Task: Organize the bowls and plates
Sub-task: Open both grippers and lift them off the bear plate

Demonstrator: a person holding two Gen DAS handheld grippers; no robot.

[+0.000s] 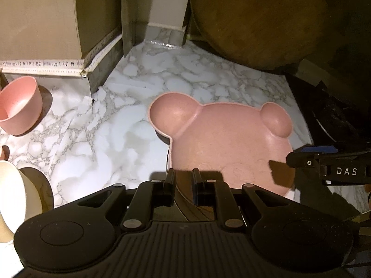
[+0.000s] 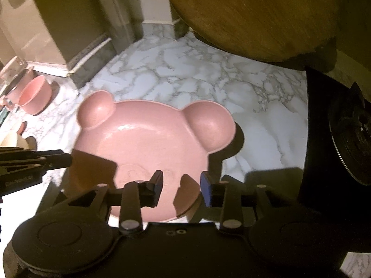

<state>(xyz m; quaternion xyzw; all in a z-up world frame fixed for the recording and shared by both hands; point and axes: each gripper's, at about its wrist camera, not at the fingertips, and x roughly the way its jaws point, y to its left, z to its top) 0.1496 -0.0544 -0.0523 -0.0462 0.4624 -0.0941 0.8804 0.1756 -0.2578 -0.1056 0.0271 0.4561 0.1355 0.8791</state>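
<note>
A pink bear-shaped plate (image 1: 227,136) lies on the marble counter, also in the right wrist view (image 2: 148,134). My left gripper (image 1: 184,176) is open at the plate's near left edge, holding nothing. My right gripper (image 2: 182,180) is open above the plate's near rim, empty; it shows at the right edge of the left wrist view (image 1: 324,162). A pink bowl (image 1: 18,106) stands at the far left, also in the right wrist view (image 2: 34,93). A cream bowl (image 1: 14,199) is at the near left.
A cardboard box (image 1: 46,23) stands at the back left. A round wooden board (image 1: 255,18) leans at the back right. A black stove (image 2: 343,127) borders the counter on the right. A dark round object lies under the plate's near edge.
</note>
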